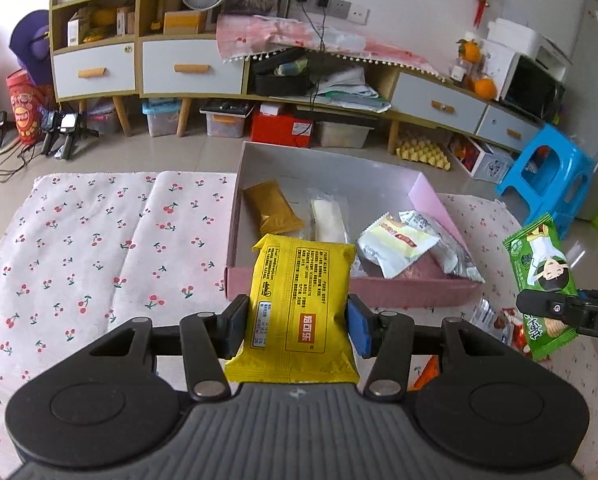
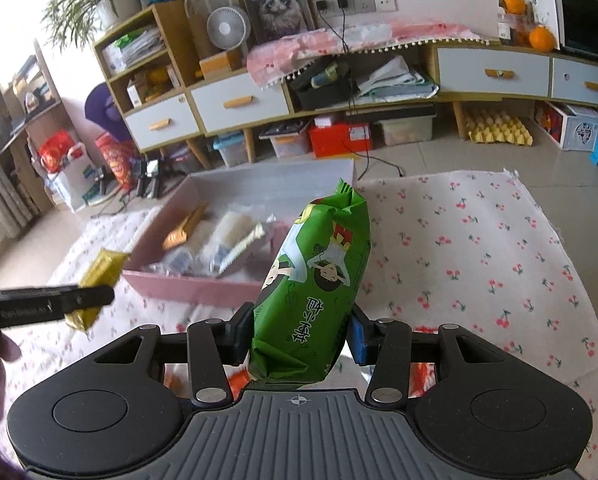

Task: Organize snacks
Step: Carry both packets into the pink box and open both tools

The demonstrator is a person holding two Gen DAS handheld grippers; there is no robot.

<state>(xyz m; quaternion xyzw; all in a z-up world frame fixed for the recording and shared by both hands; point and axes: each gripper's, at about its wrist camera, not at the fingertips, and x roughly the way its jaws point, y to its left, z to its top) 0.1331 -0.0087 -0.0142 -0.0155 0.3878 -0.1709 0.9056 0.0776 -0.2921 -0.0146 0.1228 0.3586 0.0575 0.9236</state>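
Fingers of the left gripper [image 1: 295, 326] are clenching a yellow snack pack [image 1: 301, 312] at its two long sides, so the pack is standing between the pads with its long axis pointing forward, toward the pink box [image 1: 351, 292]. The pack is hanging in the air above the cherry-print cloth [image 1: 79, 248], and its far end is reaching just over the near wall of the box in the left wrist view.

Fingers of the right gripper [image 2: 299, 334] are grasping a green snack pack [image 2: 315, 292] in the same way, at the lower part, with the long axis leaning forward and a little to the right. This pack is also being held above the cloth, near the box but more to its right side.

Beyond both packs, the pink box is lying open on the cloth. Inside, a brown packet [image 1: 271, 210], a clear-wrapped white bar [image 1: 329, 218] and a white packet [image 1: 395, 246] with a few more wrappers are already resting. Some small packets [image 1: 499, 324] are still waiting on the cloth under the right gripper.

I judge that the left hand is nearer to the box opening, which is lying straight ahead of its fingers; the free place seems to be at the left and far part of the box floor. The right hand needs to go forward and to the left.
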